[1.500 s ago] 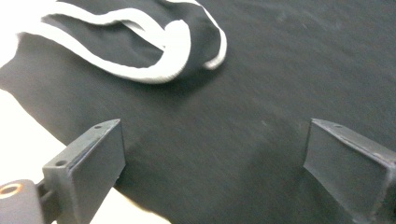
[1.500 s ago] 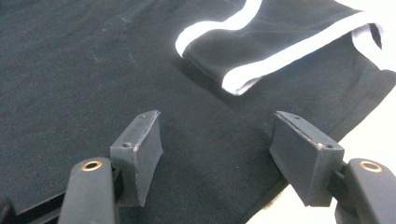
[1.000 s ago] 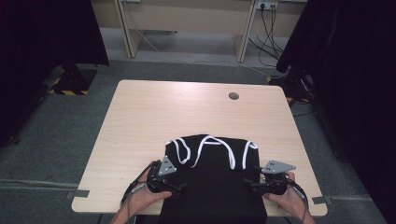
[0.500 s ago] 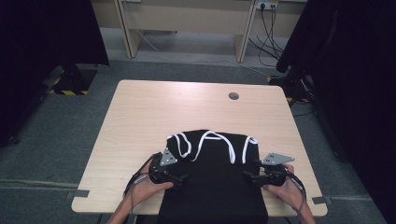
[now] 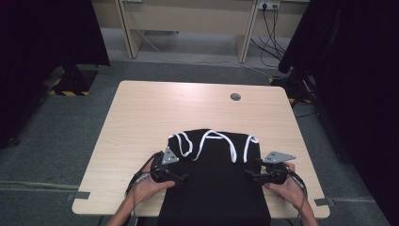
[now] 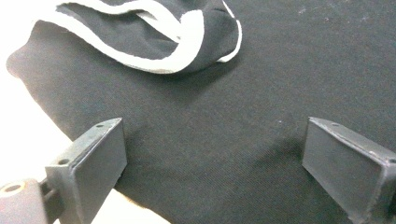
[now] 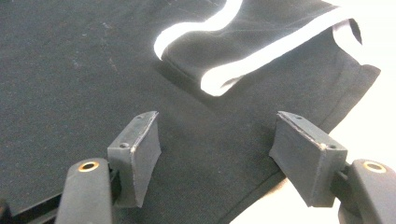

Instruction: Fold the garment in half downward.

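Lying at the near edge of the table [image 5: 141, 113], the black garment [image 5: 214, 188] is flanked by the left gripper [image 5: 181, 177] and right gripper [image 5: 248, 174]. Seen along the left gripper [image 6: 212, 154], jaws are held apart over soft, light cloth [image 6: 224, 140], likely limp when lifted. Along the right gripper [image 7: 215, 154], jaws are likewise spread; the side hem [image 7: 280, 168] is judged the best hold.

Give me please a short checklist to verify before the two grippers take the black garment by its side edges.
1. Left gripper open, cloth between the jaws, not pinched: ok.
2. Right gripper open over the cloth: ok.
3. Each gripper at one side edge of the black garment, left gripper and right gripper about level with each other: ok.
4. White trim bunched on the folded far end, away from both jaws: ok.
5. Garment flat: not ok, near end hangs over the table edge.
6. Layers under the jaws: cannot tell.
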Demonstrator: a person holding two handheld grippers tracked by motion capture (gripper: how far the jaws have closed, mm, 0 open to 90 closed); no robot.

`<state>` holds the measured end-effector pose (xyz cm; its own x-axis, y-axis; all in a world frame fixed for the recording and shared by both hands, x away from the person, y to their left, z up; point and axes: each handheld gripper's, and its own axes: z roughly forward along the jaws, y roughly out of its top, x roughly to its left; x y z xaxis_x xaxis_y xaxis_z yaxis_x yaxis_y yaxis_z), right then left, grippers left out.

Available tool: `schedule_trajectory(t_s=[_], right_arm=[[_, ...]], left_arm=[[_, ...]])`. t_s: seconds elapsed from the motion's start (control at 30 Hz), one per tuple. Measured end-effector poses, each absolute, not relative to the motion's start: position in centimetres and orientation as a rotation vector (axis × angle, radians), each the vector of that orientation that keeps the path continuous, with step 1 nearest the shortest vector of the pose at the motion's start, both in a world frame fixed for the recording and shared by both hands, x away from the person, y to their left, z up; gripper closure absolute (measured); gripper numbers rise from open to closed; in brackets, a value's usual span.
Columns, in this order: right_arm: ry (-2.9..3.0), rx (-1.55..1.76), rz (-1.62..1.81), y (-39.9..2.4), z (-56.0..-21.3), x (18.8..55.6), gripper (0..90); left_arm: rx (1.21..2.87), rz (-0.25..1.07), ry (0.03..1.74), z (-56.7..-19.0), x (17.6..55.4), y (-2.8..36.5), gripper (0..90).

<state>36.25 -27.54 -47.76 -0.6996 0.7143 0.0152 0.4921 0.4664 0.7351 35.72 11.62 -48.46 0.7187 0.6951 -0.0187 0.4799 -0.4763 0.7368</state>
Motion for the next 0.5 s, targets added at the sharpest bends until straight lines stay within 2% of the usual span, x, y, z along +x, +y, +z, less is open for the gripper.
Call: schedule_trajectory(t_s=[0.27,0.5], right_arm=[[2.444,1.033,1.075,-27.2,-47.7,36.1,25.4],[2.406,1.068,1.112,-27.8,-47.0,36.8,21.9]], left_arm=[[2.134,0.324,0.903,-48.4,35.5,11.6,3.8],[2.091,0.34,0.92,-47.0,36.1,12.2,3.2]])
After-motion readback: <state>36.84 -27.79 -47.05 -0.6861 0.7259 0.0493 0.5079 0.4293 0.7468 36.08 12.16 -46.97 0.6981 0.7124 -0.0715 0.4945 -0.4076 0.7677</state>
